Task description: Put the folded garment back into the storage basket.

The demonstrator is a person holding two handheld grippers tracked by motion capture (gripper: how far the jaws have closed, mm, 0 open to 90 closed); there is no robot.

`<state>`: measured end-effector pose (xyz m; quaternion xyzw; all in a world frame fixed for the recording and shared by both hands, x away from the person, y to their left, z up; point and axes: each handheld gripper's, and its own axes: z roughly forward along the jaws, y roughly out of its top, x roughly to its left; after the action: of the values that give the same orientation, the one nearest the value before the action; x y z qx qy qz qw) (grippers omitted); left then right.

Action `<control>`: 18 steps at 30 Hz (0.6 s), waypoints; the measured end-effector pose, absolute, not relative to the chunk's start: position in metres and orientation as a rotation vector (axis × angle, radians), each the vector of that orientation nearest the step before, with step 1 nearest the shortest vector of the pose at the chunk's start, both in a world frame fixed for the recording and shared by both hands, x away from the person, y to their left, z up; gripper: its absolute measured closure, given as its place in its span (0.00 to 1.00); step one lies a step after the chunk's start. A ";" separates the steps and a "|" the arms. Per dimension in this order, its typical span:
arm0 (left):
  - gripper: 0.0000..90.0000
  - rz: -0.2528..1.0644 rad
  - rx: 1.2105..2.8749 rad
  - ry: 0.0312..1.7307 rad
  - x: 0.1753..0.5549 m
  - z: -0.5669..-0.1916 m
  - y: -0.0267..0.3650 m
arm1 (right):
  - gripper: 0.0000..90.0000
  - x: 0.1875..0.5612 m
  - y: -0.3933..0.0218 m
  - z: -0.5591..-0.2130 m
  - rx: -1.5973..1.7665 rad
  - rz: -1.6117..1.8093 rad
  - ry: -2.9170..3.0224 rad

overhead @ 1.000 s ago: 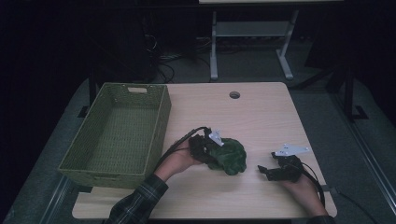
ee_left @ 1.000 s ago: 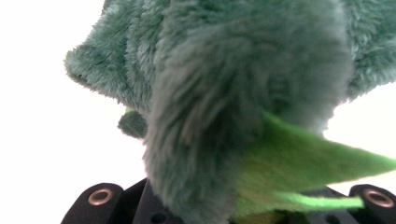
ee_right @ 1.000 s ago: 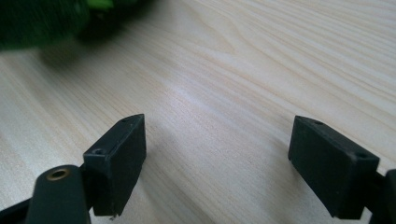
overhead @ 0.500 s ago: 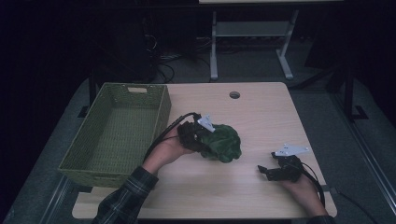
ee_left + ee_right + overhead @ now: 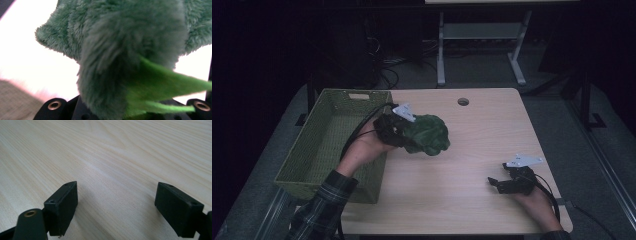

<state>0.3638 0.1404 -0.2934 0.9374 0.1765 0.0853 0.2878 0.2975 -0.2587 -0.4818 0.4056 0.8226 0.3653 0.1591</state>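
Observation:
A dark green plush toy shaped like a leafy vegetable (image 5: 427, 134) hangs in the air above the table, just right of the basket. My left gripper (image 5: 404, 135) is shut on it. In the left gripper view the fuzzy plush (image 5: 130, 50) crowds the lens, with a bright green felt leaf (image 5: 170, 82) sticking out to the right. My right gripper (image 5: 495, 183) rests low on the wooden table near its front right corner. Its jaws stand wide open in the right gripper view (image 5: 116, 210), with only bare wood between them.
A green woven basket (image 5: 307, 165) sits at the table's left side. The light wooden table (image 5: 492, 130) has a round cable hole (image 5: 463, 101) near its far edge. Dark floor, cables and a metal stand lie beyond the table.
My left gripper has lifted the plush toy off the table and carried it up and toward the basket. The right gripper has stayed where it was.

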 end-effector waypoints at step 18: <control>0.85 0.405 2.423 0.739 0.361 -0.260 0.248 | 0.20 0.298 -0.258 -0.482 1.164 1.045 2.348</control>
<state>0.3614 0.2484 -0.2605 0.9056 0.2763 0.1514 0.2839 0.2976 -0.2584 -0.4819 0.4072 0.8216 0.3658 0.1594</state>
